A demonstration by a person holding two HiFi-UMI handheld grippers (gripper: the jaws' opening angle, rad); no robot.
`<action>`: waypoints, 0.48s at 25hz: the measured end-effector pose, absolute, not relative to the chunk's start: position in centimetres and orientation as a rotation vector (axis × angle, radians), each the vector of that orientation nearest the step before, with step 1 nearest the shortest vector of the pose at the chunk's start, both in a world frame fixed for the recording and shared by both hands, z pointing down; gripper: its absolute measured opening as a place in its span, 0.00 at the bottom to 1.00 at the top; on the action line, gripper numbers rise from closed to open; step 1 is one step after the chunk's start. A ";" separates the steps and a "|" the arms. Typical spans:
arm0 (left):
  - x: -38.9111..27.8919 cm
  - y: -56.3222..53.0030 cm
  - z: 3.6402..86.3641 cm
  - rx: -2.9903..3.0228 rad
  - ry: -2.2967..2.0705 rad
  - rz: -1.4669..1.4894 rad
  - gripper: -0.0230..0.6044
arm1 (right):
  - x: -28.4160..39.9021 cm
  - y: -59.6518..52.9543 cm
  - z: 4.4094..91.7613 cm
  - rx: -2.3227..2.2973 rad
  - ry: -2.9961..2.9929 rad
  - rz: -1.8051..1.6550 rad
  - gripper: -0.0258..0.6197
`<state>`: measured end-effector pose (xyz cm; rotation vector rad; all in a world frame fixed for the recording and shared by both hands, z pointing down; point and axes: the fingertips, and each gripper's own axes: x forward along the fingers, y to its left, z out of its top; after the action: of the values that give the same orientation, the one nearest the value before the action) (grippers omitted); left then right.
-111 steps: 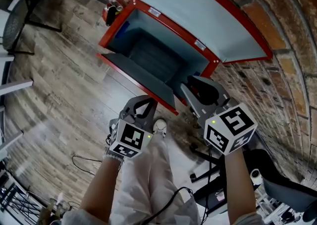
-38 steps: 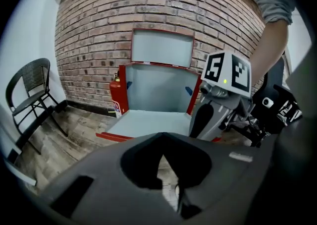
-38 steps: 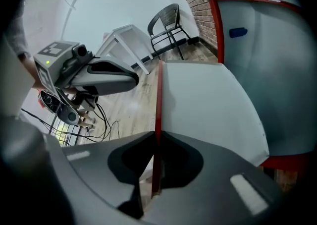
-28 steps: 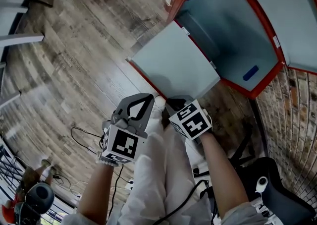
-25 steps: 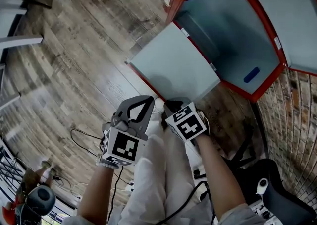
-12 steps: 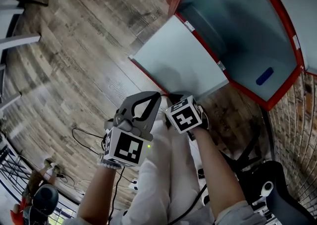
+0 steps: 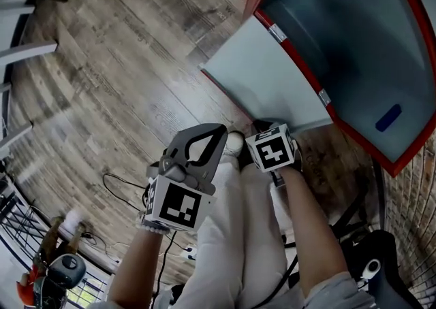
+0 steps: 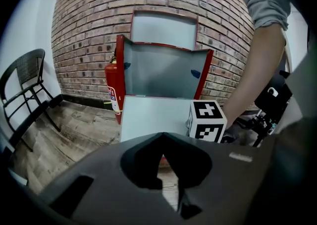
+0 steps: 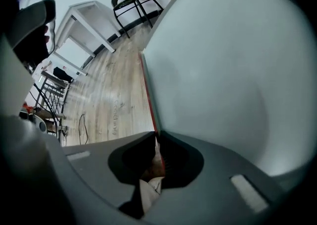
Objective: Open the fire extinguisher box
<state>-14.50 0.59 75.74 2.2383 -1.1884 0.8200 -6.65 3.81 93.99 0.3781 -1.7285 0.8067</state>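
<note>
The red fire extinguisher box [image 7: 354, 35] stands open against the brick wall, its grey inside showing. Its front door [image 7: 269, 86] hangs folded out toward me, a pale grey panel with a red rim. My right gripper [image 7: 262, 127] is shut on the door's near edge; in the right gripper view the red rim [image 9: 153, 115] runs in between the jaws and the door [image 9: 228, 70] fills the right side. My left gripper [image 7: 204, 139] hovers left of it, shut and empty, apart from the door [image 8: 153, 115]. The left gripper view shows the box [image 8: 158, 73] ahead.
A red fire extinguisher [image 8: 111, 87] stands at the box's left side. A black chair [image 8: 25, 90] is at the left wall, a white table [image 9: 84, 21] farther off. Cables [image 7: 116, 185] lie on the wooden floor. My legs in light trousers [image 7: 231, 233] are right below the grippers.
Since the earliest frame the front door has swung out and down with my right gripper on its edge. Over the last second the grip holds and the door shifts a little right in view.
</note>
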 end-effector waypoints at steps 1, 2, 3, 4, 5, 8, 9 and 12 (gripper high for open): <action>-14.6 0.5 76.0 2.236 -1.191 0.819 0.04 | -6.2 3.4 94.4 0.393 -1.724 0.795 0.10; -14.7 0.4 76.2 2.234 -1.195 0.818 0.04 | -5.8 3.1 94.8 0.403 -1.723 0.786 0.09; -14.8 0.3 76.4 2.235 -1.198 0.819 0.04 | -5.5 2.8 95.0 0.406 -1.724 0.780 0.09; -14.9 0.1 76.4 2.236 -1.201 0.820 0.04 | -5.2 2.7 95.0 0.406 -1.727 0.775 0.09; -15.0 -0.1 76.4 2.238 -1.204 0.821 0.04 | -5.0 2.7 94.9 0.406 -1.727 0.770 0.09; -14.8 -0.4 75.6 2.242 -1.203 0.823 0.04 | -4.1 3.1 93.6 0.426 -1.723 0.766 0.05; -14.5 -0.4 75.1 2.241 -1.201 0.820 0.04 | -3.7 3.2 93.0 0.439 -1.726 0.768 0.05; -13.8 -0.9 73.1 2.259 -1.198 0.811 0.04 | -3.3 2.7 90.2 0.495 -1.767 0.776 0.05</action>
<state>-13.77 -0.91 73.07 2.2591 -1.1982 0.8114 -3.28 2.70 90.17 0.4947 -1.7671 0.7764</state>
